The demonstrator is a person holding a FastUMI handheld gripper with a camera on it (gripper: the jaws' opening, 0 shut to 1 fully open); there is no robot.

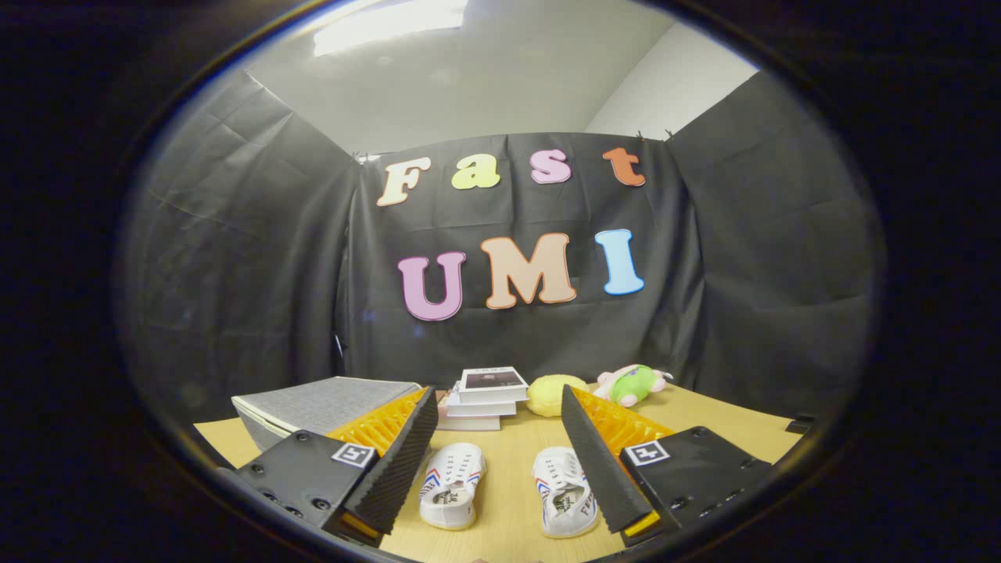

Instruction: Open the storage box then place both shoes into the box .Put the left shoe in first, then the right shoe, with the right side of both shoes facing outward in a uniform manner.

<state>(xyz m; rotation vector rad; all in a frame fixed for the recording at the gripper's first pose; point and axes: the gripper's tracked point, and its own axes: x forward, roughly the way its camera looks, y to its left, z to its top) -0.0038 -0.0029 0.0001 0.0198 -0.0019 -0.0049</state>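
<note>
the gripper [498, 453] is spread wide with nothing held, above a wooden table [508, 520]. two white shoes lie side by side between its fingers, the left-hand shoe [451, 485] and the right-hand shoe [563, 491]. the grey storage box [321, 407], lid closed, sits beyond the left finger. further back are a stack of books [485, 397], a yellow plush [554, 394] and a pink-and-green plush toy [632, 384].
</note>
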